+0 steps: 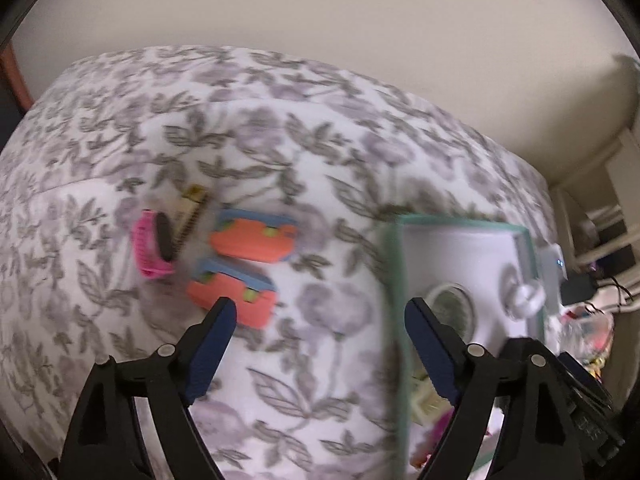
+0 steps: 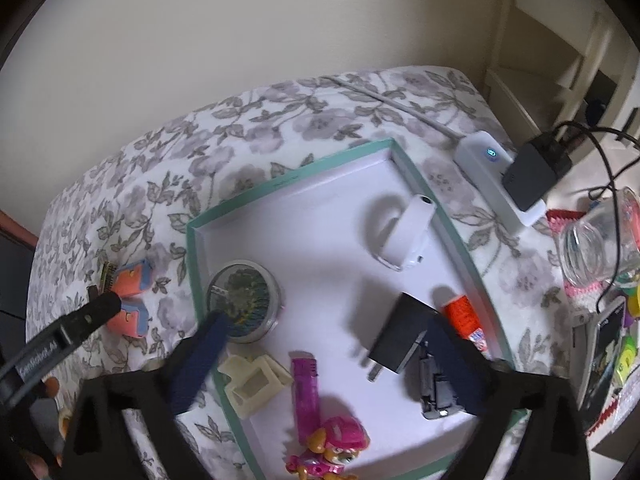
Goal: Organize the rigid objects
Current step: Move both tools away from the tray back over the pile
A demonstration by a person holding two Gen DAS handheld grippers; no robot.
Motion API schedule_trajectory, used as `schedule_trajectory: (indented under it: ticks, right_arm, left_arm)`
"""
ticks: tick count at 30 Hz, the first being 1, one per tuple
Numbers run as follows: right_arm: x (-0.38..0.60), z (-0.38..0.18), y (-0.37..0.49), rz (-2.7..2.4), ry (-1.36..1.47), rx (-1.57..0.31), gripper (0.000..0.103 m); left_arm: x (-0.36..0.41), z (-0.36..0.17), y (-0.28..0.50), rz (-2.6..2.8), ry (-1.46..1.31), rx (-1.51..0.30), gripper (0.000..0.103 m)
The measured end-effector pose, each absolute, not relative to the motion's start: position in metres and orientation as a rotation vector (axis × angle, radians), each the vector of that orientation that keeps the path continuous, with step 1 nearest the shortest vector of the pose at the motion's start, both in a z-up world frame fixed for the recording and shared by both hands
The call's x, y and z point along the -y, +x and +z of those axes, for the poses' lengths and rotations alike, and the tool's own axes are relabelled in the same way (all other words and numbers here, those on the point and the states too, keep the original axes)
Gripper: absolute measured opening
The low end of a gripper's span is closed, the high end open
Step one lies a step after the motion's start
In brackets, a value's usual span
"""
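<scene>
Two orange-and-blue toy blocks lie on the floral cloth, with a pink round object and a small circuit board to their left. My left gripper is open and empty, its left finger just in front of the nearer block. A teal-rimmed white tray holds a round tin, a white adapter, a black charger, a pink lighter, a pup figure and a cream frame. My right gripper is open and empty above the tray.
A white power strip with a black plug lies right of the tray. A glass jar, a phone and coloured clutter sit at the right edge. A beige wall stands behind. The left gripper's finger shows by the blocks.
</scene>
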State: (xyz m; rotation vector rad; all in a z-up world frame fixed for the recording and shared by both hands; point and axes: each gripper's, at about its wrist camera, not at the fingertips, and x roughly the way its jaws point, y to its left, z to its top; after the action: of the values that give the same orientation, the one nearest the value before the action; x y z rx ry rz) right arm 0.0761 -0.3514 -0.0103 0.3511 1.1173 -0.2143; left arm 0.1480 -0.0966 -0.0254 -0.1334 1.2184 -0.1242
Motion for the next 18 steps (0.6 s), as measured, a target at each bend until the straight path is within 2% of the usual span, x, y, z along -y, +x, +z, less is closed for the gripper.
schedule_trajectory:
  ticks: [2, 18]
  right_arm:
    - [0.346, -0.011, 0.078, -0.206, 0.339, -1.106, 0.103]
    - [0.279, 0.005, 0.098, -0.153, 0.23, -0.906, 0.103]
  left_arm:
    - [0.086, -0.025, 0.15, -0.087, -0.14, -1.203, 0.095]
    - [-0.027, 0.012, 0.177, 0.139, -0.183, -1.0, 0.096]
